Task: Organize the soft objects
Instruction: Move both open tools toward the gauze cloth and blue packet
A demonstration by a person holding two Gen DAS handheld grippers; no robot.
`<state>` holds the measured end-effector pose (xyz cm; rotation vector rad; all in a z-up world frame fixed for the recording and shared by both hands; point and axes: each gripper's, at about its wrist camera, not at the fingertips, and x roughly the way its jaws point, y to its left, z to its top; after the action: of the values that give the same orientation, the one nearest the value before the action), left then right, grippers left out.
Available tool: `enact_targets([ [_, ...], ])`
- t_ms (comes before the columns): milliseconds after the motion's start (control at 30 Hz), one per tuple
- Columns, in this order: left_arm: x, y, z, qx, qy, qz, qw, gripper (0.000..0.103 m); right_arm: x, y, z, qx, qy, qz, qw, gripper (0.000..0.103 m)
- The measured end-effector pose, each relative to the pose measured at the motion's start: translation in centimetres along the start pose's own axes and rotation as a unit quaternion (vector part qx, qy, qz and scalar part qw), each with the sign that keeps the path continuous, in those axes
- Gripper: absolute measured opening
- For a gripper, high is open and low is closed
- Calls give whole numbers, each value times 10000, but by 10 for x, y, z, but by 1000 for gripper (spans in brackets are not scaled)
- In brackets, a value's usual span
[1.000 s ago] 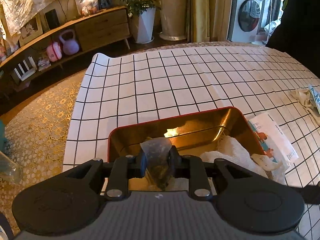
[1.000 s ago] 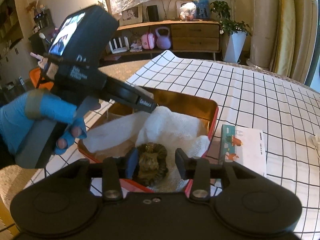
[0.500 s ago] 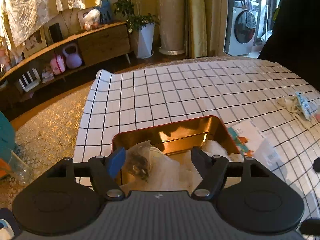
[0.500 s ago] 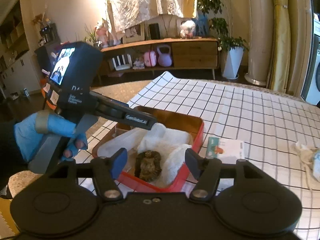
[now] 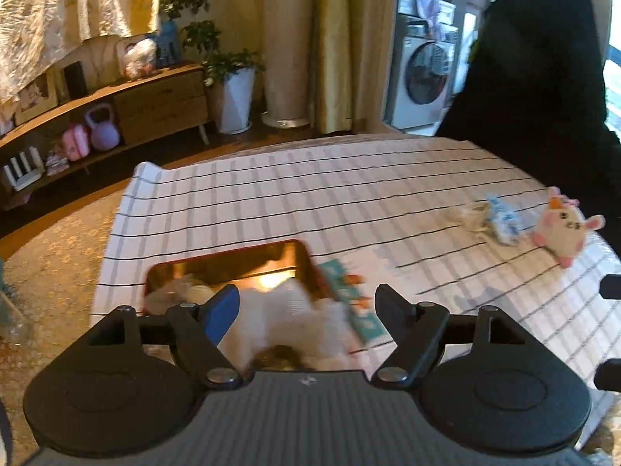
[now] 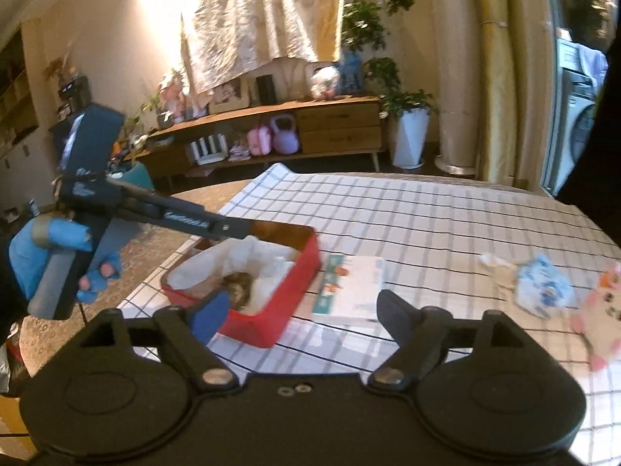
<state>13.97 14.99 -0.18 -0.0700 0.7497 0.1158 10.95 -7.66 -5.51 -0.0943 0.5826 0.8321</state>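
Observation:
A red tin with a gold inside (image 5: 217, 266) (image 6: 271, 316) stands on the checked cloth. It holds white cloth (image 5: 295, 318) (image 6: 268, 268), a brown knitted piece (image 6: 236, 287) (image 5: 277, 357) and a clear bag (image 5: 170, 295). My left gripper (image 5: 306, 306) is open and empty above the tin; it also shows in the right wrist view (image 6: 186, 223). My right gripper (image 6: 299, 310) is open and empty, raised in front of the tin. A pink plush toy (image 5: 562, 229) (image 6: 605, 310) and a blue-white soft bundle (image 5: 500, 217) (image 6: 543, 287) lie at the right.
A flat tissue pack (image 6: 353, 287) (image 5: 353, 306) lies just right of the tin. The checked cloth (image 5: 349, 202) covers a round table. A sideboard (image 6: 310, 124), a potted plant (image 6: 407, 132) and a washing machine (image 5: 423, 77) stand beyond it.
Both grippers opened, released their items into the tin, then pulled up and back. The views swung right, bringing the plush toy and bundle into sight.

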Motion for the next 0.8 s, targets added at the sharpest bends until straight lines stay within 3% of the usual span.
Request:
enact_targets([
  [67, -1, -13, 0, 24, -24, -121, 9999, 82, -9, -10, -4, 37, -35, -76, 10000, 88],
  [467, 20, -93, 16, 291, -218, -1000, 9943, 85, -40, -81, -17, 347, -99, -680, 9970, 96],
  [567, 37, -113, 21, 402, -274, -1123, 9925, 86, -43, -104, -11, 451, -100, -898, 9949, 97],
  [700, 63, -137, 27, 449, -258, -1145, 9921, 101, -34, -137, 4, 691, -49, -1227, 9900, 98],
  [800, 85, -151, 33, 436, -166, -1160, 9922, 101, -20, -163, 16, 1035, 28, -1344, 9855, 98],
])
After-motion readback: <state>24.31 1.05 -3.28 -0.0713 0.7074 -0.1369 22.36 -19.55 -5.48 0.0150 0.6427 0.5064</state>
